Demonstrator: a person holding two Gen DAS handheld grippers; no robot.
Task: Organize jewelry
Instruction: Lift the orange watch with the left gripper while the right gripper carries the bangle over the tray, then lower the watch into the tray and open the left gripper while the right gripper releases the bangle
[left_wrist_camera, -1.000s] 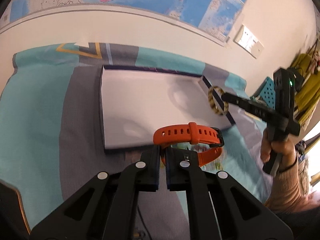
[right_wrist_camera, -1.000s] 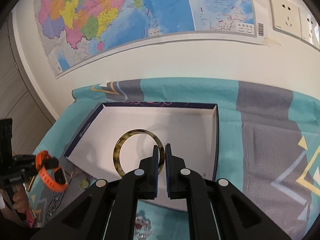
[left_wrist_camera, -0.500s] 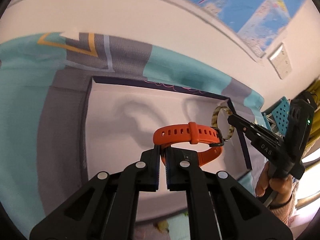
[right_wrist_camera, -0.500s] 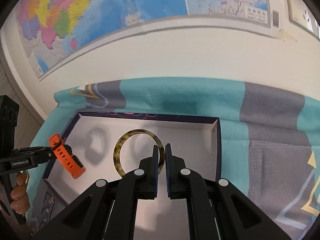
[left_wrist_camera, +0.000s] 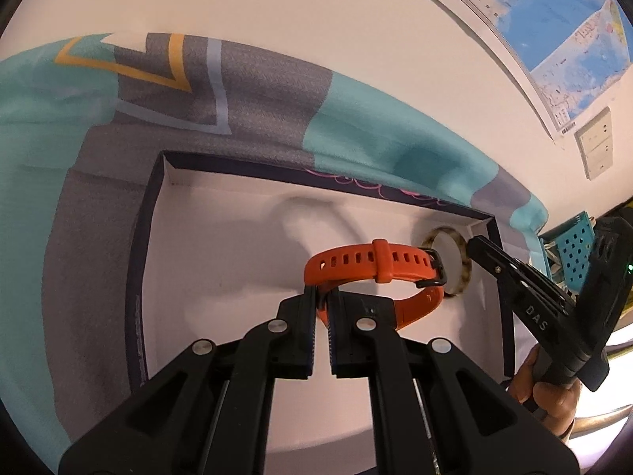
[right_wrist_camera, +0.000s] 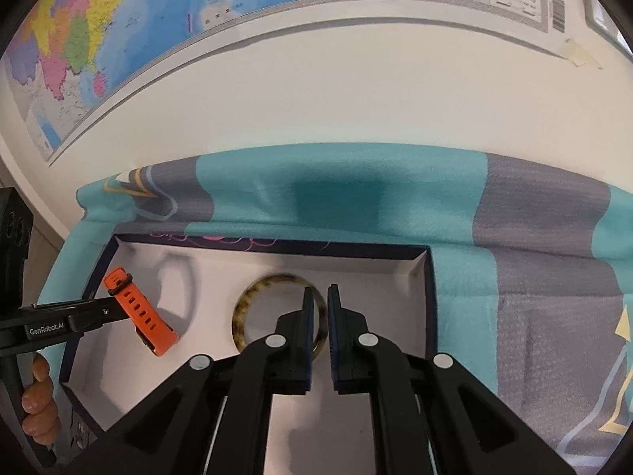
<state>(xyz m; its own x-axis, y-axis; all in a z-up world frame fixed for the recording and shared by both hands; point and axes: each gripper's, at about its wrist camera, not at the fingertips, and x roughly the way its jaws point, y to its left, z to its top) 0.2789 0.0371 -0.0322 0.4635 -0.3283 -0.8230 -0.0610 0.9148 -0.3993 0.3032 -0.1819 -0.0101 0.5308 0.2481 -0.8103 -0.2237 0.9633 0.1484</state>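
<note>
Underneath, covers the whole surface as a soft bed: teal and grey cloth [right_wrist_camera: 395, 206]. Sits on it at frame centre, lid off, to gather the pieces: shallow white-lined box [right_wrist_camera: 429, 277], bare inside except for what the two tools bring in.

Reaches up from the lower edge of the left wrist view, clenched on the strap: left gripper [left_wrist_camera: 323, 304]. Holds the orange watch [left_wrist_camera: 368, 265] over the box floor at mid-frame, apparently ready to set it down.

Enters from the right edge of that same view: right gripper [right_wrist_camera: 320, 304]. Has jaws just easing apart, with the rim of the tortoiseshell bangle [right_wrist_camera: 245, 308] between them and the pads seemingly no longer pinching. Leaves the bangle on edge, low by the box's right wall, probably to let go there, beside the watch's spot.
</note>
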